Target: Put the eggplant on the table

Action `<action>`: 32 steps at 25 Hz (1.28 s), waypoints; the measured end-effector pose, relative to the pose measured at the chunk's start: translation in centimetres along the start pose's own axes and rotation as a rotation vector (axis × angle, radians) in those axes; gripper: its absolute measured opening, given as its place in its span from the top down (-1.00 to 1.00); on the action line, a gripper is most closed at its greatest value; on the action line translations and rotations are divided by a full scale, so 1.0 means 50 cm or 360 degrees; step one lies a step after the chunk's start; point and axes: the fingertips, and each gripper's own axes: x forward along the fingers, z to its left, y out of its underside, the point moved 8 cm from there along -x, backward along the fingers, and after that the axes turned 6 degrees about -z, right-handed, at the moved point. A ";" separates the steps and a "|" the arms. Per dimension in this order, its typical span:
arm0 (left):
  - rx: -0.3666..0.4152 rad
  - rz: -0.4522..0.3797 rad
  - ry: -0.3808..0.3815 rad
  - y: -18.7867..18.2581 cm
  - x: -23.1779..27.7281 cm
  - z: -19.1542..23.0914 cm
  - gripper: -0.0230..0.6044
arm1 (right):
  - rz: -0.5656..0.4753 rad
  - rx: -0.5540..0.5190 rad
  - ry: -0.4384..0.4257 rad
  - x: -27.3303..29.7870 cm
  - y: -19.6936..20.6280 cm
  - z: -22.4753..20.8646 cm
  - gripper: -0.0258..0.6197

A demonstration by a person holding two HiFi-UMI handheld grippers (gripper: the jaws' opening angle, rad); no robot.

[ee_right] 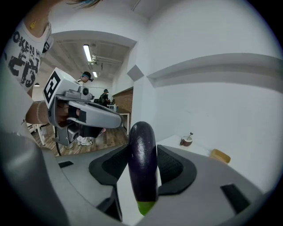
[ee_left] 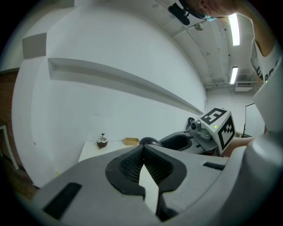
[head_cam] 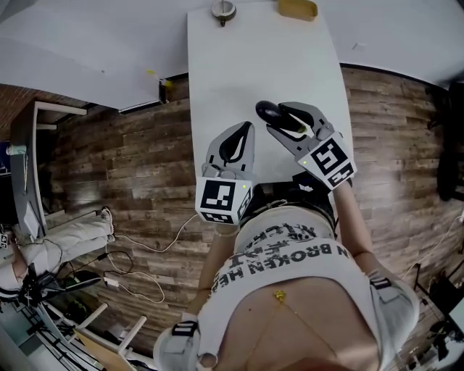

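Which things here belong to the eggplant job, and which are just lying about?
Job: eggplant, clamped in the right gripper; white table.
Lying about: small round bowl and tan block at the table's far end; left gripper, shut, empty.

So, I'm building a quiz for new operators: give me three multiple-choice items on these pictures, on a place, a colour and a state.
1. Where is the tan block? A: at the table's far end. B: in a claw. C: on the floor.
2. The eggplant's body is: A: yellow. B: dark purple. C: white.
3. The left claw is: A: wide open. B: shut on the eggplant. C: shut and empty.
Key: 1 A, it lies by the far edge. 2 B, purple shows between the right claw's pads. 3 C, its tips meet around nothing.
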 end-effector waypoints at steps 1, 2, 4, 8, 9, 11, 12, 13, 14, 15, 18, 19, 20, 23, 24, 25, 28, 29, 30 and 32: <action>-0.0003 0.0005 -0.0007 0.003 -0.003 0.001 0.91 | 0.0011 0.0001 -0.0013 0.004 0.004 0.003 0.29; -0.0006 0.0010 -0.0014 0.006 -0.006 0.001 0.91 | 0.0024 0.0001 -0.0026 0.009 0.009 0.006 0.29; -0.0013 0.0021 -0.0030 0.010 -0.010 0.007 0.91 | 0.0056 -0.0004 -0.0052 0.023 0.018 0.010 0.29; -0.0033 0.0036 -0.0066 0.016 -0.018 0.021 0.91 | 0.0172 -0.0065 -0.0112 0.055 0.046 0.020 0.29; -0.0037 0.0039 -0.0076 0.019 -0.020 0.022 0.91 | 0.0208 -0.0089 -0.0128 0.062 0.056 0.022 0.29; -0.0044 0.0045 -0.0096 0.025 -0.022 0.027 0.91 | 0.0271 -0.0129 -0.0158 0.075 0.077 0.027 0.29; -0.0046 0.0047 -0.0106 0.028 -0.023 0.029 0.91 | 0.0298 -0.0144 -0.0172 0.081 0.086 0.028 0.29; -0.0048 0.0049 -0.0116 0.030 -0.026 0.030 0.91 | 0.0323 -0.0155 -0.0183 0.085 0.095 0.030 0.29; -0.0050 0.0051 -0.0127 0.031 -0.028 0.031 0.91 | 0.0345 -0.0163 -0.0195 0.089 0.102 0.032 0.29; -0.0051 0.0052 -0.0138 0.032 -0.031 0.032 0.91 | 0.0365 -0.0168 -0.0209 0.093 0.110 0.035 0.29; -0.0061 0.0061 -0.0170 0.040 -0.041 0.038 0.91 | 0.0421 -0.0180 -0.0254 0.108 0.134 0.045 0.29; -0.0065 0.0067 -0.0178 0.044 -0.043 0.041 0.91 | 0.0441 -0.0183 -0.0267 0.114 0.143 0.048 0.29; -0.0069 0.0073 -0.0186 0.047 -0.044 0.043 0.91 | 0.0463 -0.0188 -0.0279 0.119 0.150 0.050 0.29; -0.0078 0.0089 -0.0202 0.055 -0.047 0.041 0.91 | 0.0549 -0.0251 -0.0301 0.126 0.174 0.054 0.29; -0.0079 0.0092 -0.0204 0.057 -0.048 0.041 0.91 | 0.0577 -0.0278 -0.0307 0.129 0.183 0.056 0.29; -0.0080 0.0096 -0.0206 0.060 -0.050 0.040 0.91 | 0.0603 -0.0299 -0.0314 0.132 0.193 0.059 0.29; -0.0084 0.0116 -0.0216 0.070 -0.054 0.041 0.91 | 0.0662 -0.0326 -0.0337 0.141 0.221 0.064 0.29; -0.0086 0.0122 -0.0220 0.072 -0.055 0.040 0.91 | 0.0679 -0.0331 -0.0345 0.143 0.228 0.065 0.29; -0.0087 0.0126 -0.0222 0.073 -0.055 0.040 0.91 | 0.0693 -0.0335 -0.0352 0.145 0.236 0.065 0.29; -0.0089 0.0128 -0.0226 0.075 -0.053 0.041 0.91 | 0.0714 -0.0326 -0.0369 0.150 0.250 0.063 0.29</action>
